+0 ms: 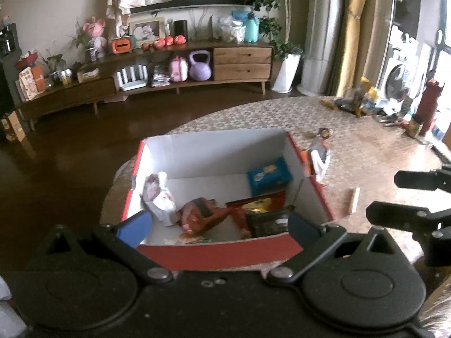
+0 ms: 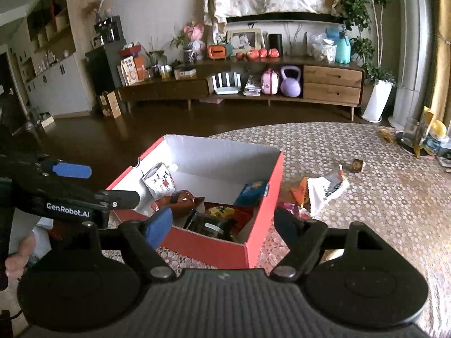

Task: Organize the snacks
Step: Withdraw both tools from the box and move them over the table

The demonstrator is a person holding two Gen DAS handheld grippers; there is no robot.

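Centrally, the red cardboard box with white inner walls (image 1: 225, 250) sits on the round table with a pebble-pattern cloth (image 2: 380, 211). It holds a blue snack packet (image 1: 269, 176), a white spouted pouch (image 1: 159, 197), a crinkled red foil bag (image 1: 201, 215) and a dark jar (image 2: 210, 224). The left gripper (image 1: 218, 225) hangs over the box, jaws wide, holding nothing. The right gripper (image 2: 222, 224), equally wide and empty, straddles the box's near corner. A torn white wrapper (image 2: 324, 190) lies just beside the box, outside it.
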